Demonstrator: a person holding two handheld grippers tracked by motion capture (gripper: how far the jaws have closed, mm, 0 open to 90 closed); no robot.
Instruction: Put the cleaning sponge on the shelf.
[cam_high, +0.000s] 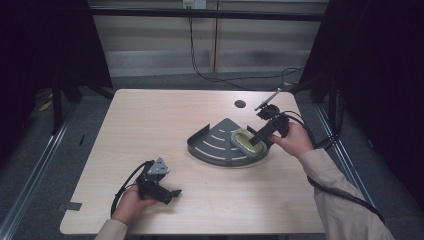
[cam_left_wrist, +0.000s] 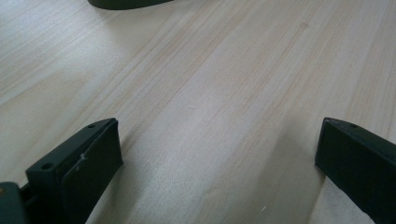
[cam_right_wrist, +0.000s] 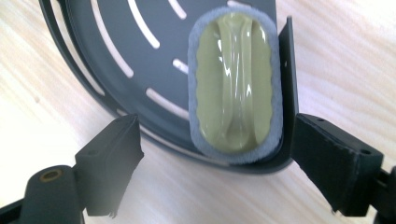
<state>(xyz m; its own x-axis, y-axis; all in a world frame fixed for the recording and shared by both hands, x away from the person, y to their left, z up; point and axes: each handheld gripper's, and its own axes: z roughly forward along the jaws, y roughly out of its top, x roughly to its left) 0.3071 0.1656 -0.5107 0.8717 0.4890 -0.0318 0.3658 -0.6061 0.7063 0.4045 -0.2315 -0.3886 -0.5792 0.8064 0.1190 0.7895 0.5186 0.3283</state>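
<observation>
One pale wood table (cam_high: 150, 120), grey floor (cam_high: 30, 165), dark curtains (cam_high: 390, 75) around.

Dark tray (cam_left_wrist: 126, 3) cut off by top edge in left gripper view. Right gripper (cam_high: 260, 135) jaw tips hidden behind sponge (cam_high: 246, 140) in high view.

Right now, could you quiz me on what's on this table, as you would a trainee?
1. True or false: the green sponge lies inside the dark slotted tray.
2. Which hand-held gripper is nearest the sponge: A) left hand-held gripper B) right hand-held gripper?
3. Fill in: the left hand-held gripper's jaws stand ____ over bare table.

Key: 1 true, it sits at the tray's corner by the straight wall. 2 B, its jaws are spread on either side of the sponge's end without clamping it. 3 open.
</observation>
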